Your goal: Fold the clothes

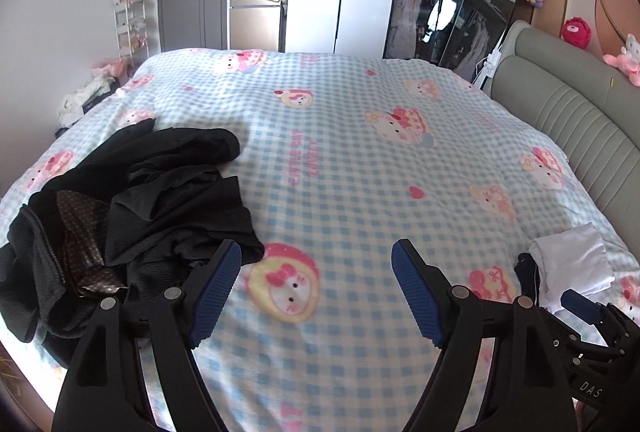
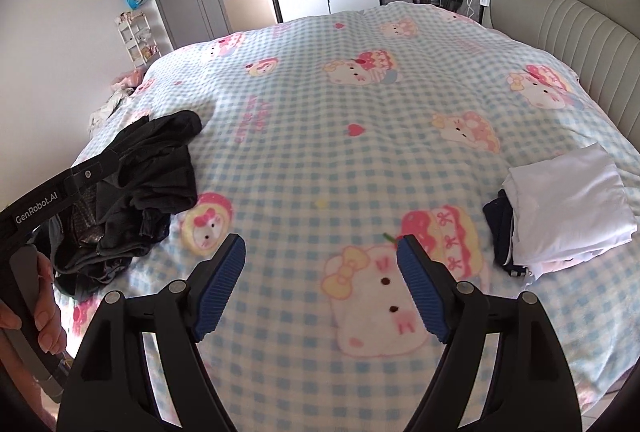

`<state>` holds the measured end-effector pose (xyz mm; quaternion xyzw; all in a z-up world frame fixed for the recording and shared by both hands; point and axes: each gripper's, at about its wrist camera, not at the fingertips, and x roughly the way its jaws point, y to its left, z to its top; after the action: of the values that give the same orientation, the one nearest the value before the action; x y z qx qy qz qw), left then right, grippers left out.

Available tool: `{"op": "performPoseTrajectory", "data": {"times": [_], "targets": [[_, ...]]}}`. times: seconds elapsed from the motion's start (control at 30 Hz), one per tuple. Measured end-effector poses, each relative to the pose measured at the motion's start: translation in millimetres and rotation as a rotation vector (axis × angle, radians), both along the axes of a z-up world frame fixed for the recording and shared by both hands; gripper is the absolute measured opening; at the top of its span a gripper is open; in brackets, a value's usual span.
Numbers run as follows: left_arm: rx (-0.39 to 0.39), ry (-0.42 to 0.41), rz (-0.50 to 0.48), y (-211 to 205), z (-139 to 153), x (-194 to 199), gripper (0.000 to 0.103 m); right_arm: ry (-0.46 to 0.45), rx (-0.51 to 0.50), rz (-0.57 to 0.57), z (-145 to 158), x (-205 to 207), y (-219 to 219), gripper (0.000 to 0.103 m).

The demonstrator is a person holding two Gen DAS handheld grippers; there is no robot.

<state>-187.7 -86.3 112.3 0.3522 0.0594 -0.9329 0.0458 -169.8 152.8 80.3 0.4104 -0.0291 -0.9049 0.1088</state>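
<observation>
Black clothes [image 1: 152, 192] lie crumpled on the checked blanket [image 1: 340, 152], both tongs [image 1: 316, 260] [image 2: 320, 256] spread wide, empty.

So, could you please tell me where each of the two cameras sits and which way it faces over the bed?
Left wrist: on the left gripper, angled down over the checked blanket, black clothes pile close at left; the right gripper shows at the lower right.
Right wrist: on the right gripper, angled down over the blanket; a hand holding the left gripper shows at left.
Shared: pile, folded white stack, headboard.
</observation>
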Motion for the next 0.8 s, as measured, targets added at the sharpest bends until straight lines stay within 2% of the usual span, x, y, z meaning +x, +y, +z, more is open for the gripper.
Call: {"op": "performPoseTrajectory", "data": {"times": [0.13, 0.27, 0.4, 0.47, 0.63, 0.7, 0.8], "targets": [[-0.042, 0.000, 0.014, -6, 0, 30, 0.080, -0.003, -0.009, 0.003, 4, 24, -2, 0.080], [-0.047, 0.006, 0.020, -6, 0, 67, 0.080, 0.008, -0.019, 0.000, 8, 59, 7, 0.082], [-0.005, 0.001, 0.052, -6, -4, 109, 0.081, 0.010, -0.016, 0.009, 2, 98, 16, 0.083], [0.016, -0.006, 0.069, -5, -7, 129, 0.088, -0.005, -0.024, 0.013, -3, 115, 23, 0.083], [0.044, -0.047, 0.082, 7, -26, 169, 0.089, -0.021, -0.034, -0.005, -13, 154, 38, 0.083], [0.058, -0.064, 0.089, 13, -36, 181, 0.089, -0.017, -0.024, 0.005, -15, 164, 38, 0.087], [0.095, -0.088, 0.089, 24, -53, 189, 0.089, -0.012, -0.005, 0.021, -17, 167, 33, 0.087]]}}
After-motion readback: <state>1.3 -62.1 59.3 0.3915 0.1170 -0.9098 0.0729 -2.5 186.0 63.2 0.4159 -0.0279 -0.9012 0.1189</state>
